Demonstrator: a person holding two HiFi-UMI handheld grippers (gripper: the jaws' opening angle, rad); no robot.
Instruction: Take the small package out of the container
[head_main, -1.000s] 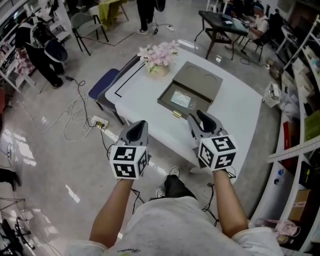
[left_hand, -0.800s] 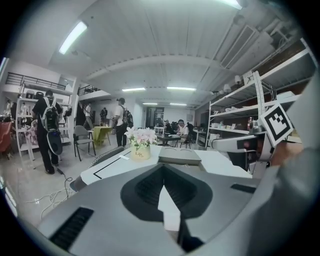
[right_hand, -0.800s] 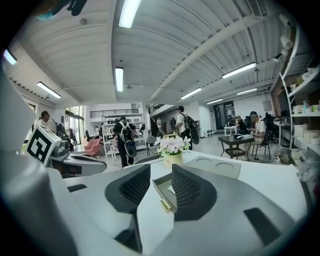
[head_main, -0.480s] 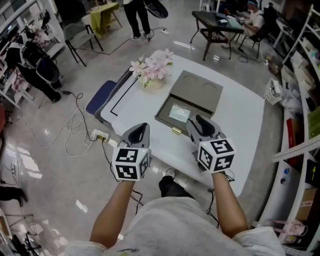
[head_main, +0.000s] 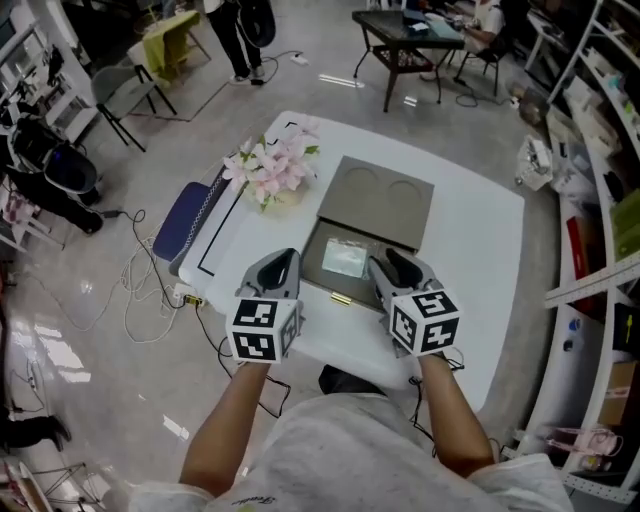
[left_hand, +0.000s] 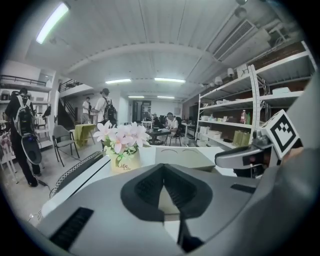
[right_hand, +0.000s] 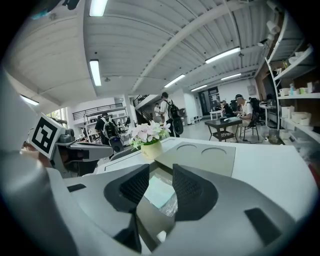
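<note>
A flat grey box (head_main: 312, 272) lies open on the white table (head_main: 470, 250), its lid (head_main: 378, 200) folded back away from me. Inside lies a small clear-wrapped, pale green package (head_main: 346, 260). My right gripper (head_main: 385, 258) hovers at the box's near right corner; its jaws are opening and hold nothing. Through their gap in the right gripper view (right_hand: 160, 170) I see the package (right_hand: 161, 192) below. My left gripper (head_main: 283, 256) hangs over the near table edge left of the box, tips together (left_hand: 162, 167), empty.
A pot of pink flowers (head_main: 270, 172) stands left of the lid. A blue chair (head_main: 182, 220) sits off the table's left side, with cables on the floor. Shelving runs along the right. People and dark tables are far behind.
Both grippers have come forward from beyond the table's near edge to the box. The right jaws have spread a little wider.
</note>
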